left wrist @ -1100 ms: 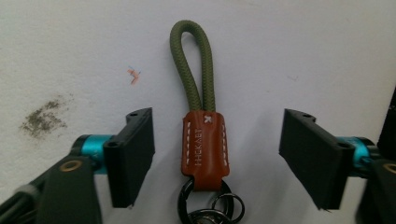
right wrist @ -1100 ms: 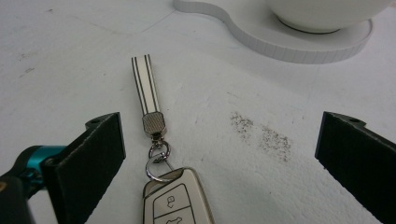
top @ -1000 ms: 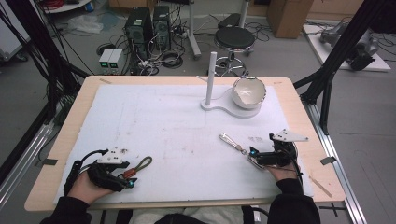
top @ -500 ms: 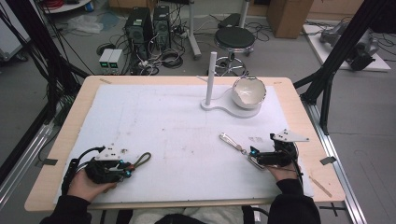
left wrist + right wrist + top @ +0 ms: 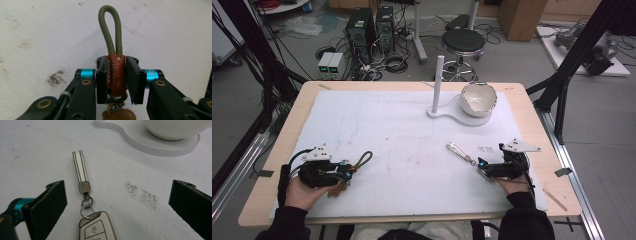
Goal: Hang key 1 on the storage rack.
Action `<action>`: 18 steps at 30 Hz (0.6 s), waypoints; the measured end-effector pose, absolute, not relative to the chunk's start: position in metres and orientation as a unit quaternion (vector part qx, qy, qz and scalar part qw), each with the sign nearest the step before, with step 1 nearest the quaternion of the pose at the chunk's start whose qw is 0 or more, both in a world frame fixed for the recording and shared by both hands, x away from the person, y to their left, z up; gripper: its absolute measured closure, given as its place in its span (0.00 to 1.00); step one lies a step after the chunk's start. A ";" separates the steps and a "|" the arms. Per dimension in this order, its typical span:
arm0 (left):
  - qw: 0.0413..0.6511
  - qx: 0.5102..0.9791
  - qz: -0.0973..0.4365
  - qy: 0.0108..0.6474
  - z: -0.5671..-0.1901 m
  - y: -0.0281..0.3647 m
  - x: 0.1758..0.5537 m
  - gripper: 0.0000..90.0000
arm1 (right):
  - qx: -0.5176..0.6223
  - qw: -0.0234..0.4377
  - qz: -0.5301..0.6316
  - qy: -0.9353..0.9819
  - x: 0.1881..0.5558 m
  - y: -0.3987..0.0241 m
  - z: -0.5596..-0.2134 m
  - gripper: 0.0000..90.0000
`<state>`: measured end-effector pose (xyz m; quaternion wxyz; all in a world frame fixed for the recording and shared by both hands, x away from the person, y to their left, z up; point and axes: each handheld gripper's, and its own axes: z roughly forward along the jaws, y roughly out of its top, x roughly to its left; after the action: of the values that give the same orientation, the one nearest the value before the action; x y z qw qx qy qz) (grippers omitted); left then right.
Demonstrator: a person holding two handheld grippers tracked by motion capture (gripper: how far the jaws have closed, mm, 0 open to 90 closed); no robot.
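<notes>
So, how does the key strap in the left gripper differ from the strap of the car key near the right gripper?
The green cord strap is a round rope loop with a brown leather sleeve; the striped strap is flat and pale with dark lines and a metal end. The left gripper is shut on the green cord strap, while the striped strap lies free on the table between the open jaws of the right gripper. Both rest on the white mat.

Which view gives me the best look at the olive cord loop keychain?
The left gripper view: the olive cord loop runs up from its brown leather sleeve, which the left gripper clamps. The high view shows the loop small, beside that gripper.
</notes>
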<state>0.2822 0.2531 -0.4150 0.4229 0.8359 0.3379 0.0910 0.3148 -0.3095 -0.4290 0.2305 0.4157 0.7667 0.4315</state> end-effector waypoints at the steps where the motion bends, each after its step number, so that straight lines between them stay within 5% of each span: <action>1: 0.425 0.834 0.096 0.339 -0.413 0.253 0.284 0.80 | 0.416 0.230 0.432 0.766 0.315 -0.310 -0.429 0.01; 18: 0.468 0.802 0.111 0.354 -0.389 0.247 0.300 0.80 | 0.414 0.228 0.433 0.768 0.315 -0.310 -0.430 0.01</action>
<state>0.3001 0.2474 -0.3891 0.4677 0.8024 0.3536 0.1111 0.3153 -0.3098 -0.4295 0.2276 0.4140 0.7676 0.4332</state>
